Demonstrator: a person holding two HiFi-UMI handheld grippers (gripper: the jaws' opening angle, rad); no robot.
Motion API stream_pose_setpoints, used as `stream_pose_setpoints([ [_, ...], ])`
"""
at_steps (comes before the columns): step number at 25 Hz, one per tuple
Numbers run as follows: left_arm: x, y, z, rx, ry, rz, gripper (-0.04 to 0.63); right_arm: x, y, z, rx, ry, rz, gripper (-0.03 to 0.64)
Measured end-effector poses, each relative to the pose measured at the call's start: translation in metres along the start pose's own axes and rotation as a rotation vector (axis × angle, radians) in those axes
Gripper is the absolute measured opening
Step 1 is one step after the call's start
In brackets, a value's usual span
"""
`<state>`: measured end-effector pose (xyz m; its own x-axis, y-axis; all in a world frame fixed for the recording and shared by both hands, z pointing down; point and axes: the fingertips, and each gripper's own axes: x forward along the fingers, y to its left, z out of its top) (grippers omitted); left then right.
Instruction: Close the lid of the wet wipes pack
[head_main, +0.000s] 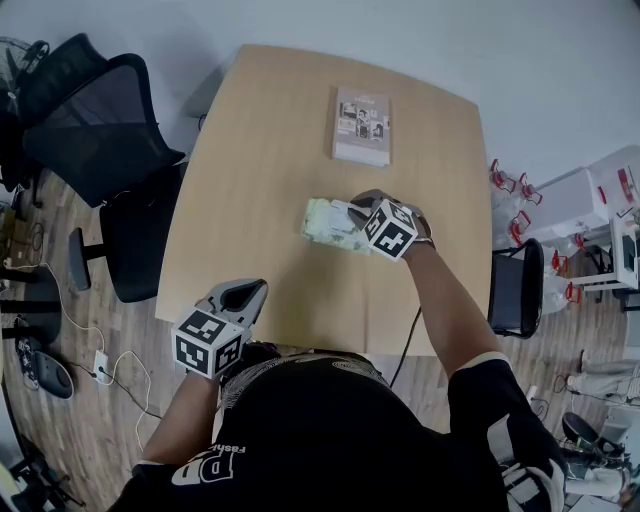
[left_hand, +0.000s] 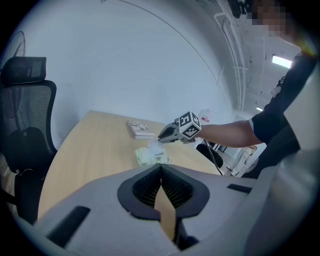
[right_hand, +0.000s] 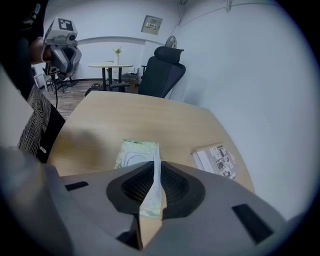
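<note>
A pale green wet wipes pack lies flat near the middle of the wooden table. My right gripper reaches down to the pack's right end. In the right gripper view a thin white lid flap stands on edge between the pads, and the right gripper is shut on it over the pack. The left gripper hovers at the table's near edge, shut and holding nothing. In the left gripper view the pack lies beyond the left gripper, with the right gripper over it.
A grey booklet lies at the far side of the table. Black office chairs stand to the left and another chair to the right. The person's body presses against the near table edge. Cables lie on the floor at left.
</note>
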<state>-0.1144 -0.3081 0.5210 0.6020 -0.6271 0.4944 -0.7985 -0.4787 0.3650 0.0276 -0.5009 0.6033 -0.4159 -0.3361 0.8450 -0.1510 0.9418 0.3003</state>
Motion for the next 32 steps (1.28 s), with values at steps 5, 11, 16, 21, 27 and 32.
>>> stream_pose_setpoints([
  [5,-0.003,0.003,-0.001,-0.006,-0.002,0.007,0.018,-0.003,0.007,0.008,-0.006,-0.014,-0.002,0.038],
  [11,-0.004,0.000,-0.005,-0.005,-0.003,0.003,0.018,-0.004,0.023,0.005,-0.018,-0.015,-0.021,0.018],
  [16,-0.005,0.001,-0.007,-0.005,0.002,0.005,0.018,0.001,0.035,0.002,-0.002,-0.021,-0.016,0.020],
  [21,-0.003,0.000,-0.008,-0.009,0.005,0.006,0.018,0.008,0.049,-0.003,0.000,-0.013,0.013,0.026],
  [27,-0.003,0.000,-0.007,-0.014,0.003,0.007,0.018,0.015,0.059,-0.008,0.009,-0.003,0.034,0.034],
  [32,-0.003,0.000,-0.007,-0.015,0.005,0.008,0.018,0.022,0.065,-0.010,0.011,0.014,0.043,0.037],
])
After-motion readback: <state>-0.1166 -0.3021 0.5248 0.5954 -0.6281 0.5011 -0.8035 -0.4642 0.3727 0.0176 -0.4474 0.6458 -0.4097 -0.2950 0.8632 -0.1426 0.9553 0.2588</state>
